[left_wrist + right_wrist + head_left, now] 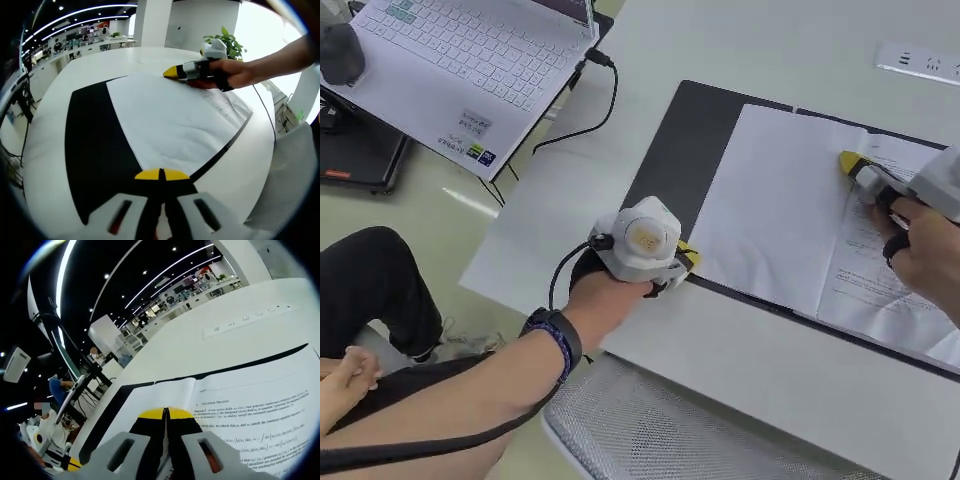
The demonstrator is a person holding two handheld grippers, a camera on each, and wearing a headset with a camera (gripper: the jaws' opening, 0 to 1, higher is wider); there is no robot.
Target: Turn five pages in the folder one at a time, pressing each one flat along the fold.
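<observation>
The black folder (685, 150) lies open on the white table. A blank white page (770, 200) is turned over onto its left half, and a printed page (870, 270) lies on the right. My right gripper (850, 165) is shut, its yellow tips resting on the fold near the folder's far end; in the right gripper view the right gripper (164, 414) sits between the blank page (155, 395) and the printed page (260, 410). My left gripper (682, 260) is shut at the near edge of the black cover (95, 150), with nothing between its tips (161, 174).
A white laptop (470, 60) with a black cable (590, 110) stands at the far left. A socket strip (920, 62) is set in the table at the far right. A mesh chair seat (670, 430) sits below the table's near edge.
</observation>
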